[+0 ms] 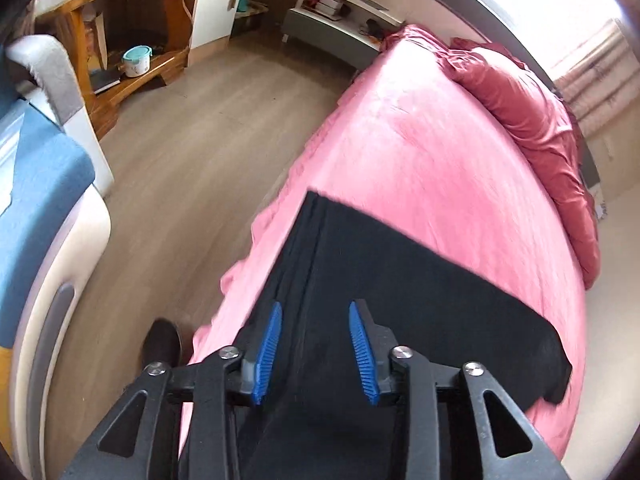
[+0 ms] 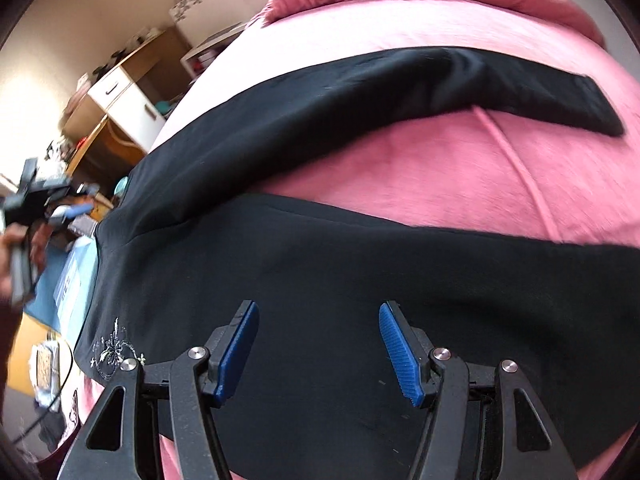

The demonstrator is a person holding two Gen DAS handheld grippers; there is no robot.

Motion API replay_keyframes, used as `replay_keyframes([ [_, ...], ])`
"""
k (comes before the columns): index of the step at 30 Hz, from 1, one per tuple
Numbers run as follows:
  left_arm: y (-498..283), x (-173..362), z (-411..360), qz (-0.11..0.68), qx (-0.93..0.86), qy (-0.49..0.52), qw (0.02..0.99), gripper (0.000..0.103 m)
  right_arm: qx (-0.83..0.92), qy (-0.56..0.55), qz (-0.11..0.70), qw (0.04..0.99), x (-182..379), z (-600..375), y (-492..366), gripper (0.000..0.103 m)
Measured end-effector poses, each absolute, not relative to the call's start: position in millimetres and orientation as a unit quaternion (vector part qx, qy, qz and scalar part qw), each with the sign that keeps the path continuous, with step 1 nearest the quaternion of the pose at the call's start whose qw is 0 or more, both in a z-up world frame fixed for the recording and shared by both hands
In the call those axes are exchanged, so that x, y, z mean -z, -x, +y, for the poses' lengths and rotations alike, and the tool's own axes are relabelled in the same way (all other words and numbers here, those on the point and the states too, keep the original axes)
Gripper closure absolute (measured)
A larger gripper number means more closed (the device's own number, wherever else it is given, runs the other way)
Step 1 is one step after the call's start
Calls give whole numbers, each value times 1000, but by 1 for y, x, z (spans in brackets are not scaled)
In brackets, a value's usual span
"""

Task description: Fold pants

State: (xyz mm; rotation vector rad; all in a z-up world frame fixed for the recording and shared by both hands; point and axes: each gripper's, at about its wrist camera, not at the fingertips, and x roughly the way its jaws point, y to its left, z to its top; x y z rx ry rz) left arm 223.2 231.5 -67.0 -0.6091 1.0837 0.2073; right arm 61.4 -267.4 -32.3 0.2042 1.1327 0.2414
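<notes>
Black pants (image 2: 320,264) lie spread on a pink bed (image 2: 420,168), the two legs apart in a V. One leg (image 2: 400,84) runs toward the pillows, the other runs right under my right gripper (image 2: 318,312), which is open and empty just above the cloth. A small white embroidery (image 2: 114,350) marks the pants near the bed's left edge. In the left wrist view the pants (image 1: 400,280) lie flat at the bed's near edge, and my left gripper (image 1: 316,312) is open and empty over them. The left gripper also shows in the right wrist view (image 2: 44,200), held off the bed's left side.
A dark pink duvet (image 1: 540,120) is bunched at the bed's far side. Wooden floor (image 1: 192,140) lies left of the bed, with a wooden shelf unit (image 1: 128,32), a grey cabinet (image 1: 332,28) and a blue-cushioned seat (image 1: 36,200). A dark shoe (image 1: 162,342) stands by the bed.
</notes>
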Motion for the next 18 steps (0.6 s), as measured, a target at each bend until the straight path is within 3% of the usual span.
replay_keyframes([
  [18, -316, 118, 256, 528, -115, 340, 770, 61, -148, -16, 540, 828, 48, -194, -103, 37],
])
